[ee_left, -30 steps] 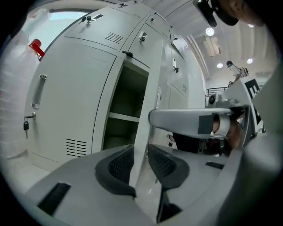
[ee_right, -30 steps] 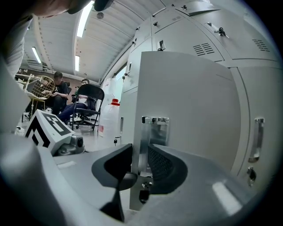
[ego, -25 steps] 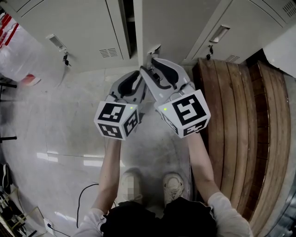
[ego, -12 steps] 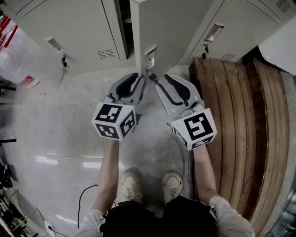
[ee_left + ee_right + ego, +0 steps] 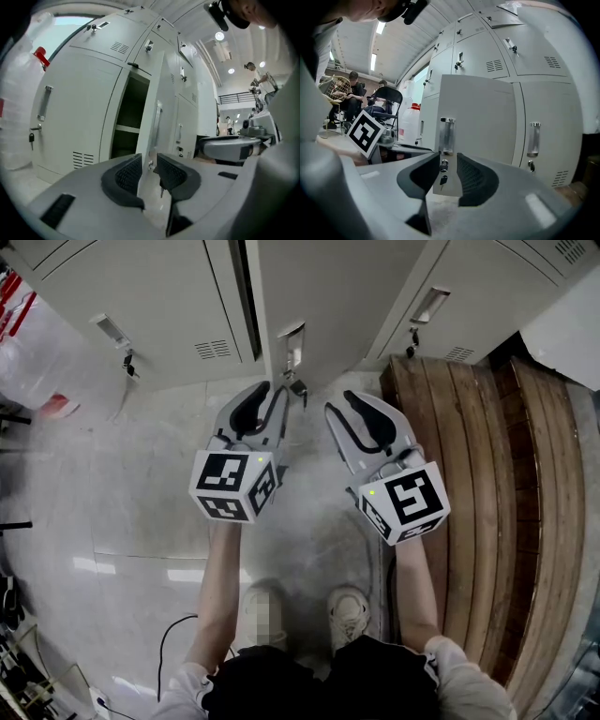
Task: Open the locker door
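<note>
Locker door (image 5: pixel 319 296) ajar; left gripper (image 5: pixel 272 390) at its free edge, right gripper (image 5: pixel 342 401) facing its handle (image 5: pixel 292 343), both close, jaws parted and empty, probably poised to swing it wider

Bright indoor rm, pale all over.
Glossy grey-white tile floor (image 5: pixel 122 484) w/ a black cable (image 5: pixel 160 648) at bottom left; slatted wood bench (image 5: pixel 487 502) along the right. Ribbed white ceiling (image 5: pixel 412 37), round lamps (image 5: pixel 219 36) one way, strip lights (image 5: pixel 374 61) the other; black chair (image 5: pixel 389 101) further back.
</note>
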Demonstrator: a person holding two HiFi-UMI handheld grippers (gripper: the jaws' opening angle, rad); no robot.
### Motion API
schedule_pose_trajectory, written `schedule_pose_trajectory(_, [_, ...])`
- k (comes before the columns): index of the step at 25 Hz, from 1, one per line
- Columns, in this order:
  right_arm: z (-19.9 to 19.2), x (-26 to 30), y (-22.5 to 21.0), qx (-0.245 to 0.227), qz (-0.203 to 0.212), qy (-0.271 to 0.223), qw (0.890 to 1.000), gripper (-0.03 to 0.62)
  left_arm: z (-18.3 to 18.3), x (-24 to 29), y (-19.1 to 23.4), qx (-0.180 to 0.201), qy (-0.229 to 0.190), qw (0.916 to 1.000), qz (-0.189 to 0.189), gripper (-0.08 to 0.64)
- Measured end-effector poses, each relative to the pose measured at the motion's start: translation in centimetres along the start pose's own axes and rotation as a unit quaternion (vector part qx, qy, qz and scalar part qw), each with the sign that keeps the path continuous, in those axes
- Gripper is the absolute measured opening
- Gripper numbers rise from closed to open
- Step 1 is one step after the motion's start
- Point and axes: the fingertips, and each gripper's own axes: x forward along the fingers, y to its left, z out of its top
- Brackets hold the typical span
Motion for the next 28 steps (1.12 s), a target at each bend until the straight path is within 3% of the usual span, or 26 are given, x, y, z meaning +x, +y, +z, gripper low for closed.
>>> schedule_pose_trajectory(3, [0.0,0.0,-0.1,-0.002,0.0,-0.001,1.0,0.109,0.6,1.1,1.5,0.013,-0.006,0.9997,0.021,0.093])
schedule_pose_trajectory(10, [0.4,0.0,0.1,-0.006,0.006,-0.005,1.0,0.109,1.3,2.5,3.3,-0.035,0.002,0.9994,-0.002,0.098])
schedule_pose_trajectory(23, [1.9,0.0,1.2,-0.025,0.021,-0.014,0.999,0.109,0.2,0.6,0.3,0.022,-0.002,0.998,-0.059,0.055])
schedule_pose_trajectory(28, [1.7,1.3,1.2,-0.024,0.025,0.0,0.999,0.109,0.1,0.5,-0.2,0.023,0.001,0.9966,-0.079,0.055])
